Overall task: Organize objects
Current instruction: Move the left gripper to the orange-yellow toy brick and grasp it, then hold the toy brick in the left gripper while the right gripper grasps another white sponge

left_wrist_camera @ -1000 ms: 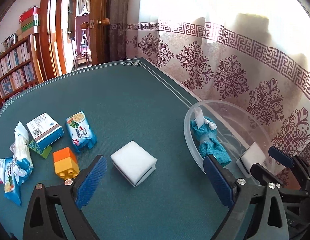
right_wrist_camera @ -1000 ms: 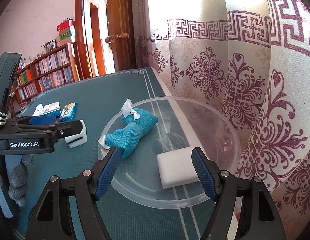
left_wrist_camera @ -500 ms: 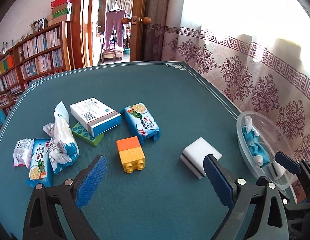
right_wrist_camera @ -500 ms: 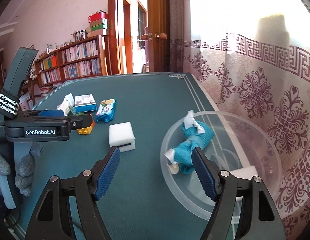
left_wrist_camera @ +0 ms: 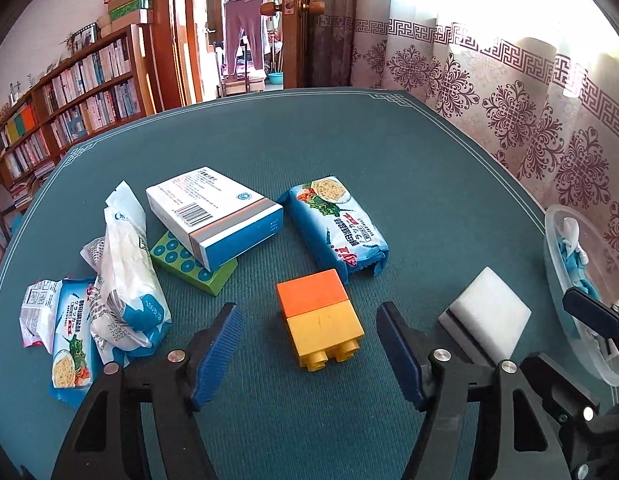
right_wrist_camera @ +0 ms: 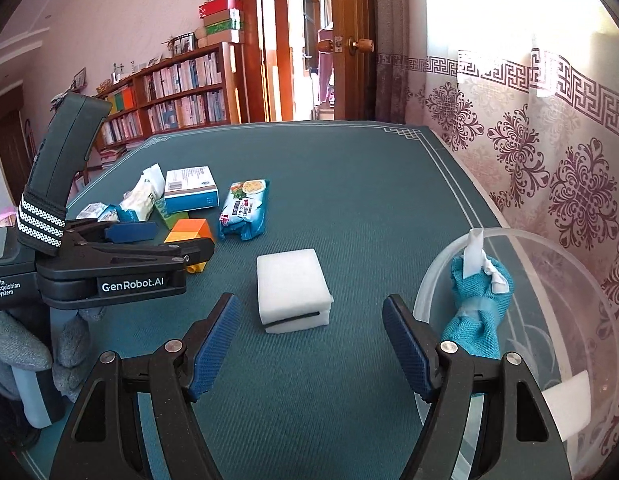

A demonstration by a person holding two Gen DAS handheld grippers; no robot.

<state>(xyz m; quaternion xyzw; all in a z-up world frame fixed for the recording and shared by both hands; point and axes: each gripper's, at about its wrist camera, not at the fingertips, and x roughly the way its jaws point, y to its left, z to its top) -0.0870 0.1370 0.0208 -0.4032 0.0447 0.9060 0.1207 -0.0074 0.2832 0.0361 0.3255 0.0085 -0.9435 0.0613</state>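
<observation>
Left tongs [left_wrist_camera: 309, 350] closing, empty, around the stiff, light orange-and-yellow toy brick [left_wrist_camera: 319, 316]; grip its flat sides. Right tongs [right_wrist_camera: 309, 344] wide, empty.

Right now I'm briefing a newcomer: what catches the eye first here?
The orange-and-yellow block on the green table, framed by the closing left gripper, nothing pinched yet. Beside it lies a white sponge, ahead of the right gripper. A clear bowl holds a teal cloth.
</observation>
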